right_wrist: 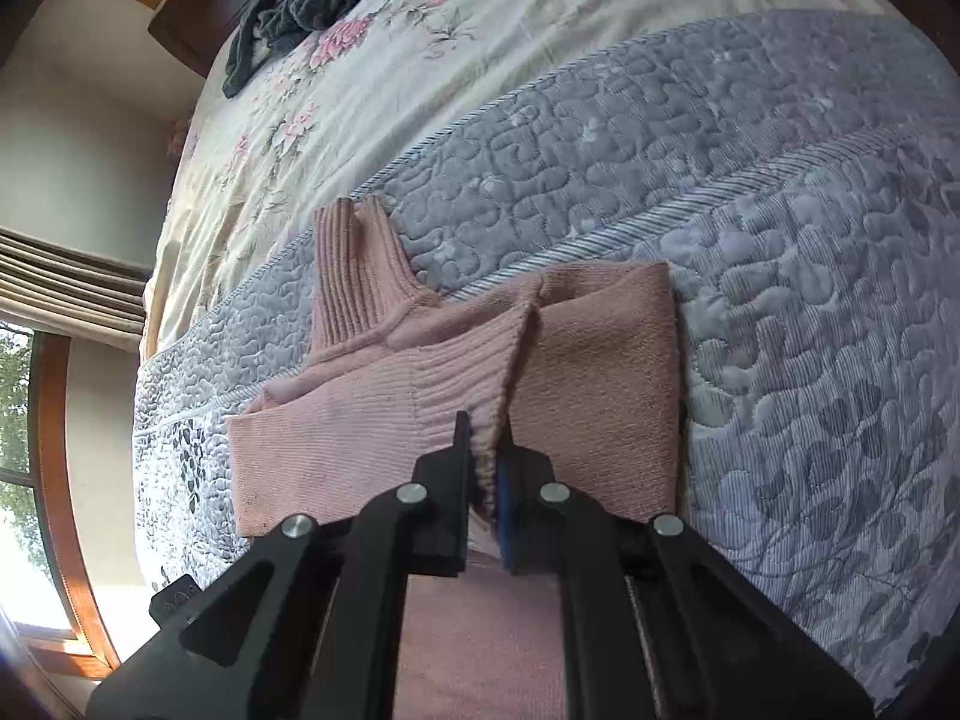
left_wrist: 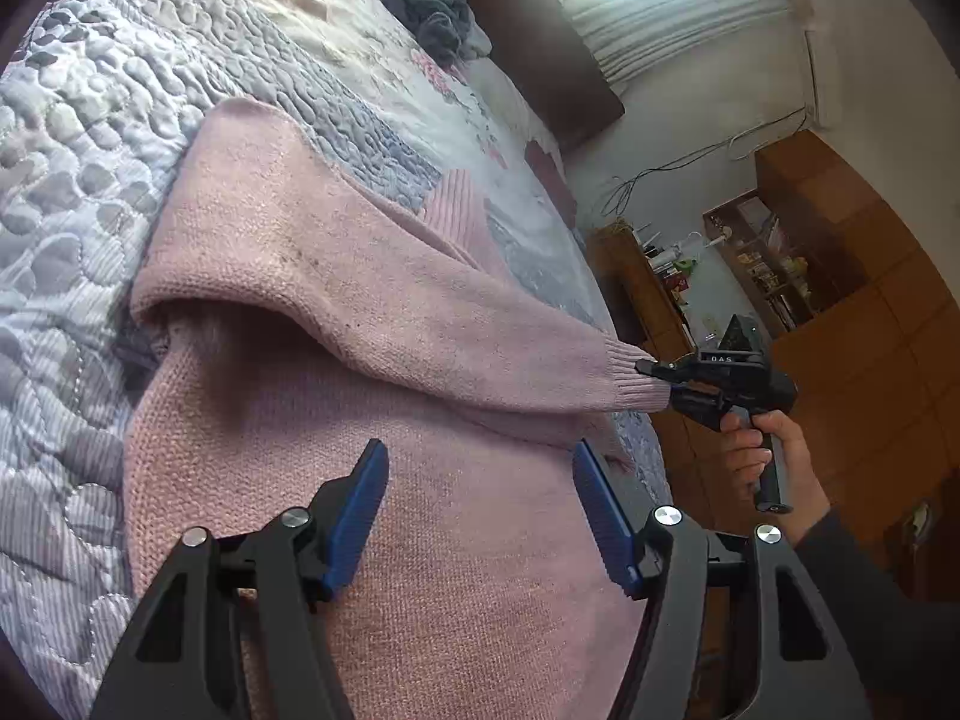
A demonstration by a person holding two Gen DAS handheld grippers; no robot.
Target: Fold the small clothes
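Note:
A pink knit sweater lies on a quilted bed cover, its turtleneck collar pointing up the bed. My left gripper hovers open just above the sweater's body, blue pads apart, nothing between them. My right gripper is shut on the ribbed cuff of one sleeve, which is stretched sideways across the body toward the bed's edge. In the right wrist view the cuff is pinched between the fingers of the right gripper, and the other sleeve lies folded over the chest.
A grey-blue quilted cover and a floral sheet lie on the bed. A dark grey garment is heaped near the headboard. Wooden shelves and cabinets stand beyond the bed's edge. A person's hand holds the right gripper's handle.

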